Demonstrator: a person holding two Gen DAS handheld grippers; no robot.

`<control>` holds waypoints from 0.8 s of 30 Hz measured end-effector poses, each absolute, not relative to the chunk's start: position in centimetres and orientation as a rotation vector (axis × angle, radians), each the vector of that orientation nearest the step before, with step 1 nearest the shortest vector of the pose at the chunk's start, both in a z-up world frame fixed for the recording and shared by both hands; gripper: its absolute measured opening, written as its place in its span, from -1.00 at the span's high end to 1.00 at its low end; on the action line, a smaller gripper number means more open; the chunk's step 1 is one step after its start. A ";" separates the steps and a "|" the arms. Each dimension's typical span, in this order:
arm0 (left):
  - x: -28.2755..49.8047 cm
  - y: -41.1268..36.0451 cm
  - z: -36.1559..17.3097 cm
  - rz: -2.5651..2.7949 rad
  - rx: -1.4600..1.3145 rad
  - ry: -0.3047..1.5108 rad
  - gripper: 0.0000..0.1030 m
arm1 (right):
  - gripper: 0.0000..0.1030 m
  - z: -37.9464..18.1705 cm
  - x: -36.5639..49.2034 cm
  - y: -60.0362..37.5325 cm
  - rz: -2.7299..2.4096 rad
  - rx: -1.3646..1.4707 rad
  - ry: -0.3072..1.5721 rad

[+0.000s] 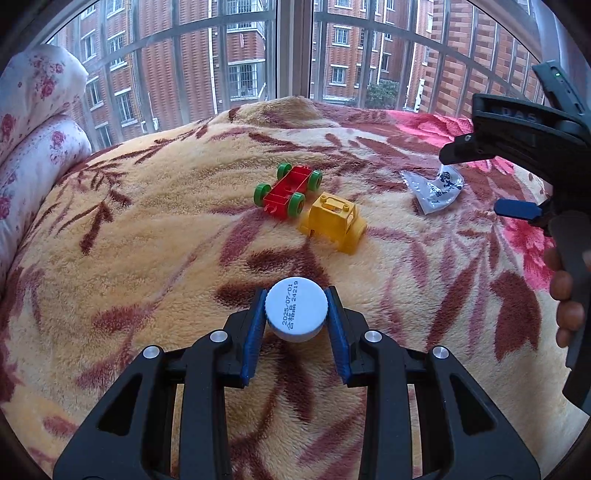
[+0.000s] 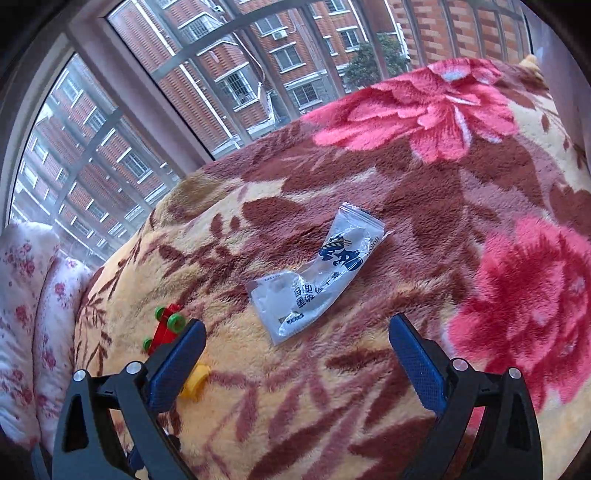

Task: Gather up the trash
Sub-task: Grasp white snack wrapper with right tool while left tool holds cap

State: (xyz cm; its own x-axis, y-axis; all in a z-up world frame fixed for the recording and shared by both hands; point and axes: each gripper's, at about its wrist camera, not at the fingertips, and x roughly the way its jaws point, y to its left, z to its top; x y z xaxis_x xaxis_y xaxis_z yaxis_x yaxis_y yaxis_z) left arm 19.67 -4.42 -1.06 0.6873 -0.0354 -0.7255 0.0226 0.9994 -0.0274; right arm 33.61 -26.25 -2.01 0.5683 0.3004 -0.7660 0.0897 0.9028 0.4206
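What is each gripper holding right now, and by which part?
The left gripper pinches a white bottle cap by its ribbed sides. The right gripper is open and empty above the wrapper.

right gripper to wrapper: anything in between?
Nothing but bare blanket between the open right gripper and the wrapper, per right wrist view.

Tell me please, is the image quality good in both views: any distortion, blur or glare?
Left wrist view: strong fisheye bending of the window bars, yet the date print on the white bottle cap is sharp. Right wrist view: the same curved distortion, soft daylight, slight glare on the crumpled wrapper.
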 end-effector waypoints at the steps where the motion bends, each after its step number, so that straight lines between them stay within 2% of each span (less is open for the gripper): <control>1: 19.7 -4.4 -1.1 -0.033 -0.016 0.812 0.39 | -0.89 -2.5 34.4 -26.3 0.110 0.462 0.981; 11: 20.0 -4.0 -1.2 -0.043 -0.038 0.816 0.39 | -0.89 -5.2 41.3 -24.9 -0.072 0.500 1.020; 14: 20.0 -4.1 -1.1 -0.049 -0.038 0.811 0.39 | -0.71 -5.1 41.7 -24.5 -0.111 0.470 1.004; 16: 20.0 -4.1 -1.1 -0.053 -0.038 0.809 0.39 | -0.30 -5.1 41.3 -24.4 -0.129 0.439 0.992; 17: 20.0 -4.1 -1.1 -0.055 -0.039 0.808 0.39 | -0.23 -5.2 41.0 -24.5 -0.136 0.425 0.987; 19: 20.0 -4.1 -1.1 -0.056 -0.042 0.806 0.39 | 0.14 -5.3 40.4 -25.1 -0.137 0.420 0.970; 22: 20.0 -3.9 -1.1 -0.061 -0.049 0.805 0.39 | 0.49 -5.4 39.2 -26.4 -0.106 0.438 0.960; 24: 20.0 -3.9 -1.1 -0.065 -0.054 0.805 0.39 | 0.56 -5.2 38.0 -27.0 -0.079 0.438 0.959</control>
